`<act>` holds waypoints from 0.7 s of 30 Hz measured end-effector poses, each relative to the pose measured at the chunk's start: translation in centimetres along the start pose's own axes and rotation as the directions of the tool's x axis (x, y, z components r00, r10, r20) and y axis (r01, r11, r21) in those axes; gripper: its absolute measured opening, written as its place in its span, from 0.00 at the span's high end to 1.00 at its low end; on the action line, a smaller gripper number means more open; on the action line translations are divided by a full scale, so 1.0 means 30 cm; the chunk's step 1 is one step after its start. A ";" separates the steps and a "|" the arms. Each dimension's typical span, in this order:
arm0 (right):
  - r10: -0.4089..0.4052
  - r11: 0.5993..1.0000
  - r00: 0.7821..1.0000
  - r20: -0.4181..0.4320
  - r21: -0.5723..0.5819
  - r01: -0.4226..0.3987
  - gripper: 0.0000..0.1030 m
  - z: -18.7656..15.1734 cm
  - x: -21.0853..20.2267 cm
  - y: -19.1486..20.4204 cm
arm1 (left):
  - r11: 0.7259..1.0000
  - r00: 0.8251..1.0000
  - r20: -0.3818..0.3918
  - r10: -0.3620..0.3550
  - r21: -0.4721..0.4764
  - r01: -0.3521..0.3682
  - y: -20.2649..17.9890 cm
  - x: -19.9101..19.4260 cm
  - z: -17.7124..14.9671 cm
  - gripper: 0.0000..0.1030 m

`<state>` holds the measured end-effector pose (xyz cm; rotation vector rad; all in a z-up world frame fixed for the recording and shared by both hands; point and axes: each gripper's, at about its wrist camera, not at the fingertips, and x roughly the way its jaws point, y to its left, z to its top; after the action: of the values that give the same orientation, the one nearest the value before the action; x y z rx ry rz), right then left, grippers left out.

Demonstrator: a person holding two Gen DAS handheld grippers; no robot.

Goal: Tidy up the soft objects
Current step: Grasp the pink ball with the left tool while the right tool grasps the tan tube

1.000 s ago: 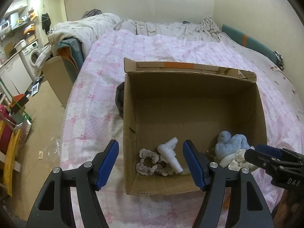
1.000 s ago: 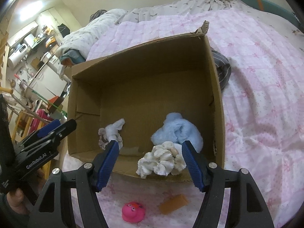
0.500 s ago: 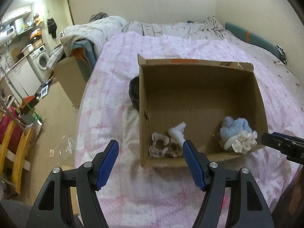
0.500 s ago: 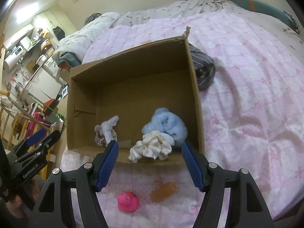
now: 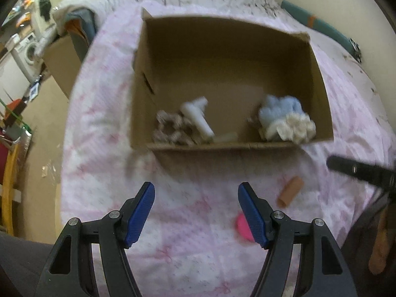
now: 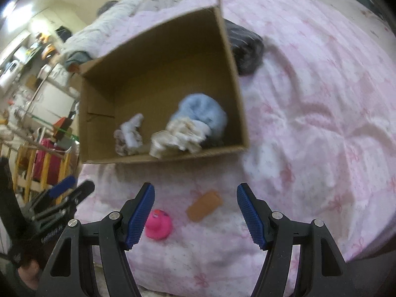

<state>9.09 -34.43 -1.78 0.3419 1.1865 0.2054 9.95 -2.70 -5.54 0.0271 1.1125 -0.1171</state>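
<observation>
An open cardboard box (image 5: 222,49) (image 6: 158,57) sits on the pink bed. Inside lie a blue plush (image 5: 279,109) (image 6: 200,111), a cream scrunchie (image 5: 294,128) (image 6: 178,137), a beige scrunchie (image 5: 170,128) (image 6: 121,143) and a white soft piece (image 5: 196,118) (image 6: 132,126). On the quilt in front of the box lie a pink toy (image 5: 241,226) (image 6: 158,225) and an orange roll (image 5: 289,191) (image 6: 204,205). My left gripper (image 5: 196,214) is open and empty, above the quilt before the box. My right gripper (image 6: 195,214) is open and empty, above the orange roll.
A dark folded cloth (image 6: 245,49) lies beside the box's far right corner. The pink quilt (image 6: 321,99) spreads to the right. The bed's left edge drops to a floor with a washing machine (image 5: 27,52) and clutter. Another cardboard box (image 5: 63,66) stands beside the bed.
Both grippers have pulled back from the box toward the bed's near edge; the box looks farther away and the pink toy and orange roll now show in the left view.
</observation>
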 end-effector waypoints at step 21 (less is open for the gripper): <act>-0.057 0.985 0.995 -0.084 0.156 0.070 0.29 0.007 0.065 -0.105 | 0.980 0.950 -0.278 -0.146 0.089 0.176 -0.219 0.263 -0.104 0.59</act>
<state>9.95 -36.74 -4.55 0.4379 1.2941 0.0690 9.90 -9.61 -13.77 0.0542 1.3799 -0.3310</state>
